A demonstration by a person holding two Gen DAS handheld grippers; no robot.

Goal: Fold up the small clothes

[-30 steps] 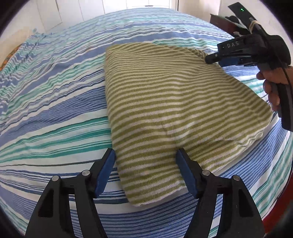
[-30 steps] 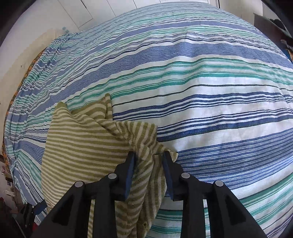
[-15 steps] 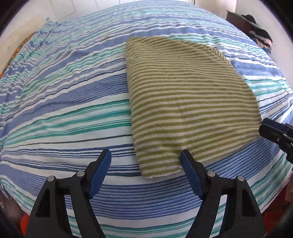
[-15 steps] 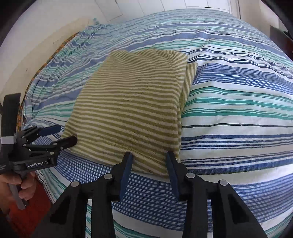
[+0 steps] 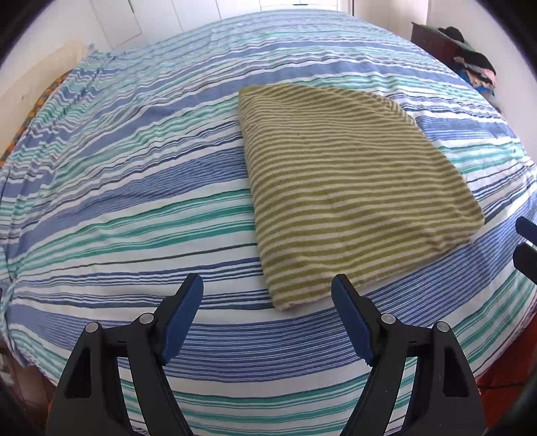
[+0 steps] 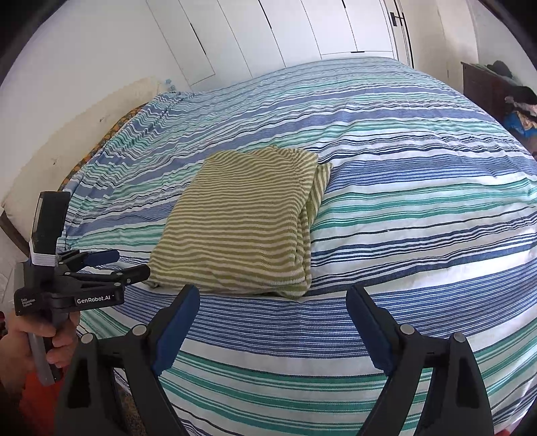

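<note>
An olive-and-cream striped garment [image 5: 349,201] lies folded flat on the bed, a layered edge showing along its right side in the right wrist view [image 6: 241,228]. My left gripper [image 5: 268,322] is open just short of the garment's near corner, and nothing is between its blue pads. It also shows at the left of the right wrist view, left gripper [image 6: 129,265], level with the garment's near left corner and held by a hand [image 6: 20,338]. My right gripper [image 6: 273,328] hangs off the near edge, jaws opening wide and empty. Its fingertips [image 5: 527,228] peek in at the right.
The bed cover [image 6: 419,214] has blue, teal and white stripes and spreads wide around the garment. White cupboard doors [image 6: 302,30] stand behind the bed. A dark dresser [image 6: 486,87] with piled clothes [image 5: 476,67] sits at the far right. The bed's near edge drops to an orange floor [image 5: 496,379].
The right gripper let go of the garment's edge, drew back to the bed's near side and spread its jaws. The left gripper backed off slightly. The garment now lies folded.
</note>
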